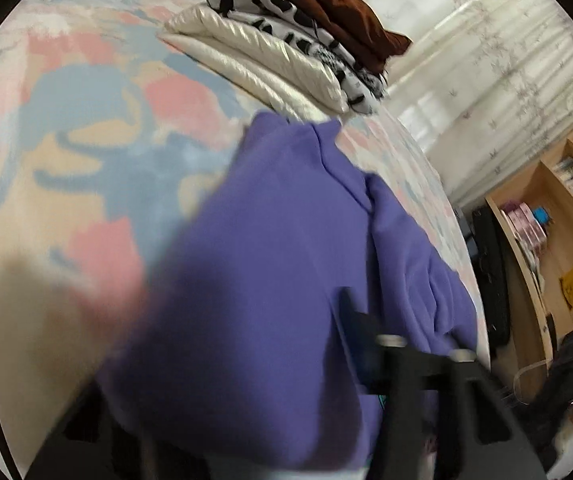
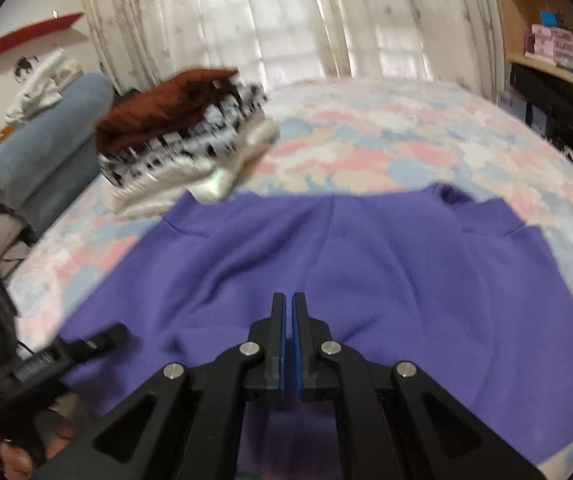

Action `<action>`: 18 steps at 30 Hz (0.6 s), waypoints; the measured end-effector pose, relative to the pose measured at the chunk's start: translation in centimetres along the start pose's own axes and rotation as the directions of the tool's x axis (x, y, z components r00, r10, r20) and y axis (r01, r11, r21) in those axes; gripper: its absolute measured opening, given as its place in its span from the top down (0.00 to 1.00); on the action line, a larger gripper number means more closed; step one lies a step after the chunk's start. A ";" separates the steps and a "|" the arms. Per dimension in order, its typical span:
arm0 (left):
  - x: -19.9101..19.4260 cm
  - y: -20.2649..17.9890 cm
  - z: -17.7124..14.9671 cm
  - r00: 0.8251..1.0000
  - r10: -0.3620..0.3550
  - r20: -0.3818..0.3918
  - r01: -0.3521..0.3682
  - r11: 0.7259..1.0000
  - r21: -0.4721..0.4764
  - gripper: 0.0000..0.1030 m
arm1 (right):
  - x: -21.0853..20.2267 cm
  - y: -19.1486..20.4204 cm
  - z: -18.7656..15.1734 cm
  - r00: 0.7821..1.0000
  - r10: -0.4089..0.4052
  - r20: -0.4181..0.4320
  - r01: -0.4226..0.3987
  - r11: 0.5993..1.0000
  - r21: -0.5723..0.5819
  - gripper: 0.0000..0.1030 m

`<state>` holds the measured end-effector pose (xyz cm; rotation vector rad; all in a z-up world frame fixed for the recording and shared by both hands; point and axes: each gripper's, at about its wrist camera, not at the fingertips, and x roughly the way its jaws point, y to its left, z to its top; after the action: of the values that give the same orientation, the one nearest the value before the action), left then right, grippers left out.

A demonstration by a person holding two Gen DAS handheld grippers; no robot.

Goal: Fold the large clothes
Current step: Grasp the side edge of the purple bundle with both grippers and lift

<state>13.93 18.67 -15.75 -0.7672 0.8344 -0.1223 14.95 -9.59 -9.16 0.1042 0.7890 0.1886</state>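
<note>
The bed (image 2: 386,136), with its cover of pink, blue and cream patches, carries everything here. On it, towards the near edge, lies the purple sweatshirt (image 2: 326,264), spread mostly flat with its collar at the far side and some soft ridges across the body; in the left wrist view a part of it is raised and bunched close to the camera. Beyond it, just beside its far left corner, stands a pile of folded clothes (image 2: 182,136), brown on top, then black-and-white, then cream. I judge that the step in hand is the first fold of the sweatshirt, since the cloth is not yet doubled over. The right tongs (image 2: 289,308) are clenched with nothing between them, above the middle of the sweatshirt. The left tongs (image 2: 98,338) are at the near left edge of the cloth; whether they already pinch it I cannot tell, because the picture is blurred. The next move calls for a sure hold on that edge and for carrying it across without dragging the rest.
</note>
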 end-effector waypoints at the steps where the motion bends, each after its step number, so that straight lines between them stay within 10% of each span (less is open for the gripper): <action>1: 0.0 -0.2 0.3 1.000 -0.004 0.017 0.004 1.000 -0.001 0.75 | 1.8 -0.2 -0.5 0.998 -0.005 -0.068 0.004 1.000 -0.004 0.97; 10: -2.8 -9.1 -1.3 0.971 0.017 0.238 -0.106 0.924 0.366 0.83 | 3.8 -0.8 -1.7 0.995 0.018 -0.094 -0.021 0.999 -0.030 0.97; 18: -3.4 -14.8 -2.0 0.970 -0.019 0.243 -0.105 0.867 0.488 0.83 | 4.0 -1.0 -1.7 0.994 0.048 -0.100 -0.048 0.999 0.000 0.97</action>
<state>12.98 8.10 -4.76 -0.2636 0.5498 -0.1924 16.62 -9.74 -13.27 0.1122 0.8865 0.2421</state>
